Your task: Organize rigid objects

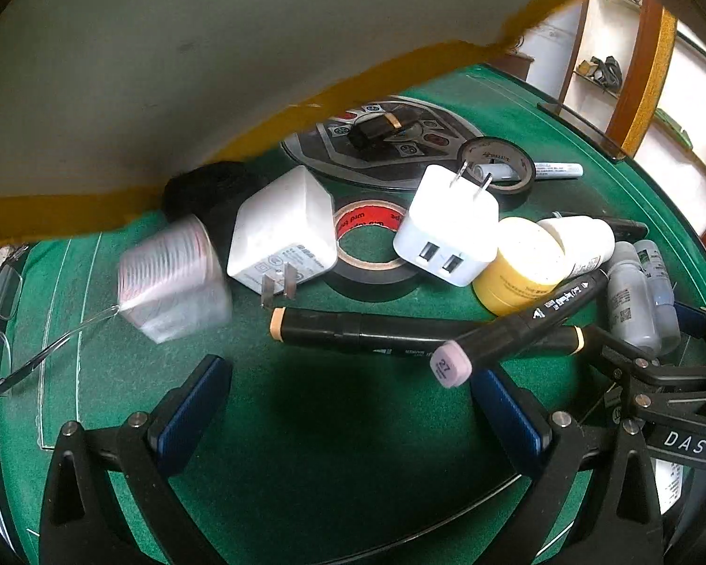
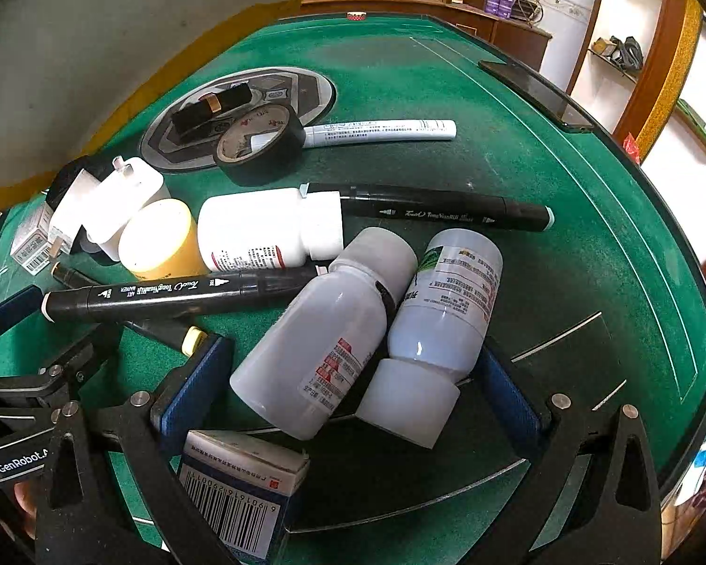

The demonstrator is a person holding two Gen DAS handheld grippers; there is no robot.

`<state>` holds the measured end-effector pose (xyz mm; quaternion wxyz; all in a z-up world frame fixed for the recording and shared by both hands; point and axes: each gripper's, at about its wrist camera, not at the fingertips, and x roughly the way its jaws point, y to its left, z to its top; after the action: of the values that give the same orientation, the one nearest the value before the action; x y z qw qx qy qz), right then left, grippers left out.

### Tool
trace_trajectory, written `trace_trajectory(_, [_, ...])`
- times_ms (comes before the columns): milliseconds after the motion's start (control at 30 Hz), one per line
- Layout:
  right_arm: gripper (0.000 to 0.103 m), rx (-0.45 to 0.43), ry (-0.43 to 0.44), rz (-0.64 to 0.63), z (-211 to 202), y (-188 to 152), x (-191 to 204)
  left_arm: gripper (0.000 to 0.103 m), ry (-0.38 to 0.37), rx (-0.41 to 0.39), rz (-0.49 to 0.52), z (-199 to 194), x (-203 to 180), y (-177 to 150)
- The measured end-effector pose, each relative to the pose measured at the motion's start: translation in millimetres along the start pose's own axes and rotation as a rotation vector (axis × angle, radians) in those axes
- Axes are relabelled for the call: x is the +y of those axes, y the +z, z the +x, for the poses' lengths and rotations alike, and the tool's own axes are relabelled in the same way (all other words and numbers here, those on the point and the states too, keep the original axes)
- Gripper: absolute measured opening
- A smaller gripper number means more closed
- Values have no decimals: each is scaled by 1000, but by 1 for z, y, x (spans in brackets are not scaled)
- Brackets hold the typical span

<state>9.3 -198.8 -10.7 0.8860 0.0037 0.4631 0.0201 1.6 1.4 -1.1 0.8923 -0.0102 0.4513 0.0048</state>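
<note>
Right gripper (image 2: pixel 348 393) spread wide, empty, straddling two white bottles (image 2: pixel 315 334) lying on green table (image 2: pixel 517 197). Bottles: light, rigid, smooth plastic, roll-prone; grip mid-body across diameter. Left gripper (image 1: pixel 348 409) spread, empty. Fill level unclear.

Two white bottles (image 2: pixel 353 329) lie side by side on the green desk (image 2: pixel 517 165). Black markers (image 2: pixel 174 294), white chargers (image 1: pixel 447 230), a yellow jar (image 1: pixel 522 263) and tape rolls (image 1: pixel 372 245) lie clustered together.

Blurred clear box (image 1: pixel 174 278); barcoded carton (image 2: pixel 240 494) partly hidden.
</note>
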Motion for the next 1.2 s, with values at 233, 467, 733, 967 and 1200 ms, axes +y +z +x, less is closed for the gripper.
trace_trajectory(233, [102,-1,-1,2,0,0,0,103,1,-2,1,1,-1,-1])
trace_trajectory(467, [102,-2,-1,1,-1,0,0,103,1,-2,1,1,-2,-1])
trace_trajectory(733, [103,0,-1,2,-2,0,0,103,1,-2,1,1,-2,-1])
trace_trajectory(967, [102,0,-1,2,-2,0,0,103,1,-2,1,1,-2,-1])
trace_trajectory(1200, [102,0,-1,2,-1,1,0,103,1,-2,1,1,-1,-1])
